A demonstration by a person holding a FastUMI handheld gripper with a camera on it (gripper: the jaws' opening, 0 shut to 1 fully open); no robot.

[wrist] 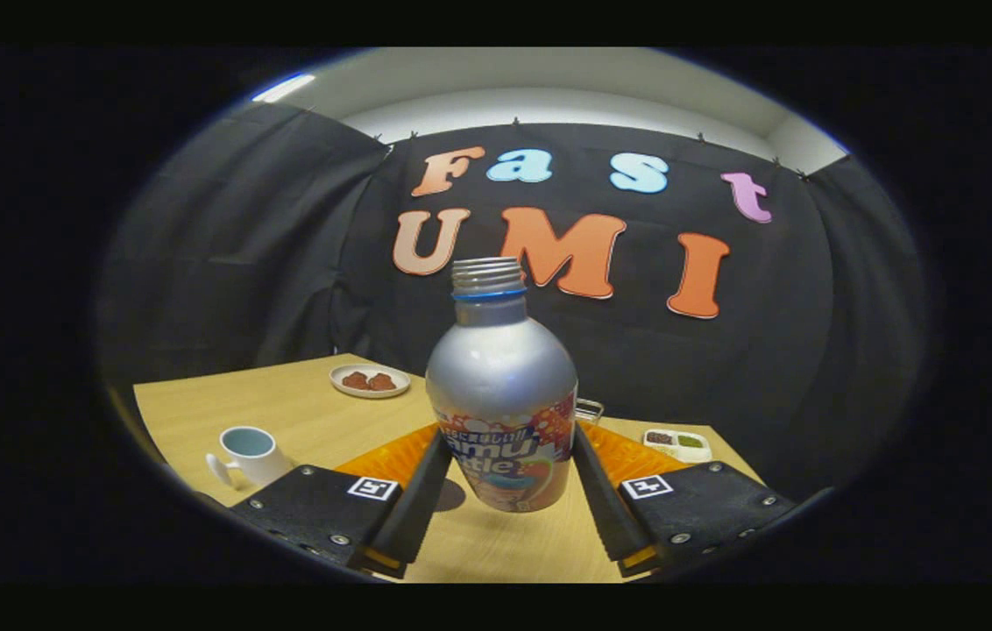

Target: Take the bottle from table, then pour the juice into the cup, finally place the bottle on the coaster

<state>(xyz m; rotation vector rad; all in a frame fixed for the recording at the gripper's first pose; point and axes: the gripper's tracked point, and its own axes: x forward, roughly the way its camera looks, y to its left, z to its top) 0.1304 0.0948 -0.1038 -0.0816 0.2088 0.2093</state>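
I am gripping the bottle (502,394) in my claw (503,478), both fingers pressing against its lower sides. The bottle is standing upright between them, uncapped, and it is hanging clear of the wooden worktop (303,412), casting a shadow below. A white cup (249,454) is sitting on the worktop just beyond my left finger. Farther back, a small plate (370,380) is carrying two reddish pieces. Beyond my right finger, a divided white dish (678,443) is resting near the worktop's edge.
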